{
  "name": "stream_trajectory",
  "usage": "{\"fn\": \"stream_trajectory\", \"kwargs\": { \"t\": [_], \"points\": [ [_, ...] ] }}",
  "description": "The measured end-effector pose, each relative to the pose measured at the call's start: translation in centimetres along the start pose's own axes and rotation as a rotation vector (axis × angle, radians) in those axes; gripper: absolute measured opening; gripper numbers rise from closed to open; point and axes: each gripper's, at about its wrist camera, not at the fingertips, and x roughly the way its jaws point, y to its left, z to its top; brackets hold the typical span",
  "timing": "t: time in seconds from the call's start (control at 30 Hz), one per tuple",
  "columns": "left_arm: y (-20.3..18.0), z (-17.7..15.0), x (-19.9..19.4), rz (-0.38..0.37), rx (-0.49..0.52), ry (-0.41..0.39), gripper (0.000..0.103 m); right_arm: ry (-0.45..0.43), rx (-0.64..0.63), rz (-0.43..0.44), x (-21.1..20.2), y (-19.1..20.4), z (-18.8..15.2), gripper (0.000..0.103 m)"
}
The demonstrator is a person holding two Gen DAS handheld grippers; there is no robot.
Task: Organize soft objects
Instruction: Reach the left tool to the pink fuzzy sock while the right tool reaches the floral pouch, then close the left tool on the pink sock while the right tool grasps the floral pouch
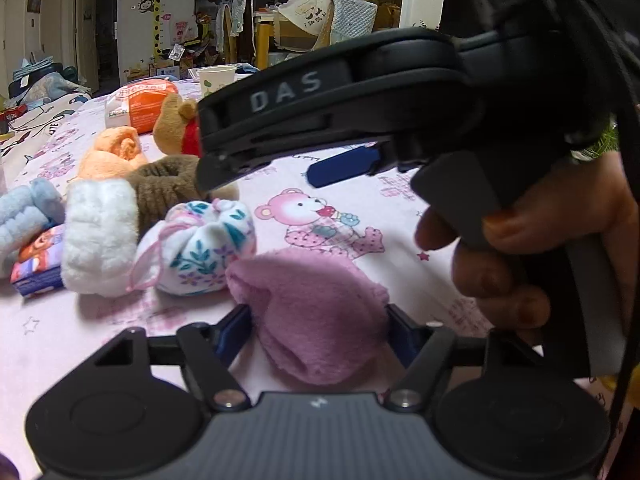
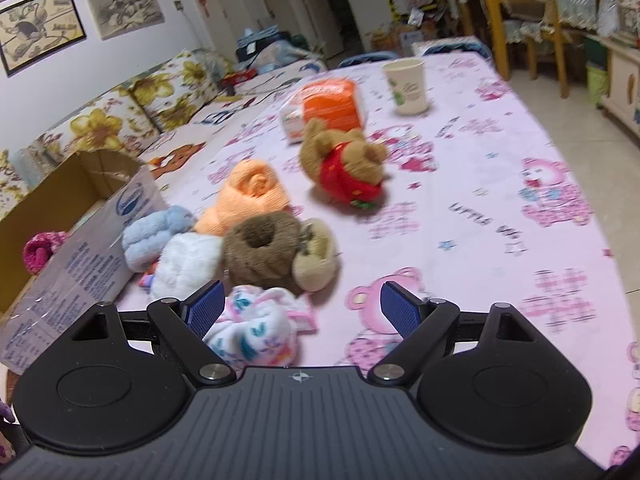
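My left gripper (image 1: 319, 334) sits low in the left wrist view, its blue pads pressed against both sides of a pink fluffy cloth (image 1: 316, 304) that rests on the pink bear-print tablecloth (image 1: 400, 216). A hand holds my right gripper (image 1: 280, 168) above the table, jaws open and empty. In the right wrist view the right gripper (image 2: 302, 312) hovers over a floral rolled cloth (image 2: 256, 332) that lies by its left pad. Behind it are a white fluffy roll (image 2: 184, 264), a brown roll (image 2: 260, 248), an orange roll (image 2: 248, 196) and a light blue roll (image 2: 156, 232).
An open cardboard box (image 2: 80, 248) stands at the table's left edge with a magenta knit item (image 2: 40, 252) inside. A bear plush in red (image 2: 348, 168), an orange tissue pack (image 2: 328, 104) and a paper cup (image 2: 408, 86) sit farther back. A small printed packet (image 1: 36, 264) lies beside the white roll.
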Motion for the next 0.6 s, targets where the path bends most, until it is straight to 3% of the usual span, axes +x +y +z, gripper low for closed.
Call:
{"fn": "stream_trajectory", "kwargs": {
  "t": [0.2, 0.3, 0.4, 0.53, 0.6],
  "points": [
    [0.5, -0.5, -0.8, 0.011, 0.023, 0.006, 0.065, 0.086, -0.050, 0.070, 2.1, 1.8, 0.0, 0.103],
    [0.3, -0.7, -1.0, 0.012, 0.040, 0.004, 0.064, 0.132, -0.084, 0.057, 3.1, 2.6, -0.2, 0.103],
    [0.2, -0.8, -0.9, 0.010, 0.048, 0.000, 0.064, 0.160, -0.136, 0.045, 3.8, 3.4, -0.5, 0.099],
    [0.2, -0.8, -0.9, 0.002, 0.034, -0.003, 0.067, 0.148, -0.173, 0.071, 3.5, 3.8, -0.5, 0.079],
    [0.2, -0.9, -1.2, 0.006, 0.038, -0.006, 0.069, 0.136, -0.186, 0.075, 3.3, 3.8, -0.5, 0.077]
  ]
}}
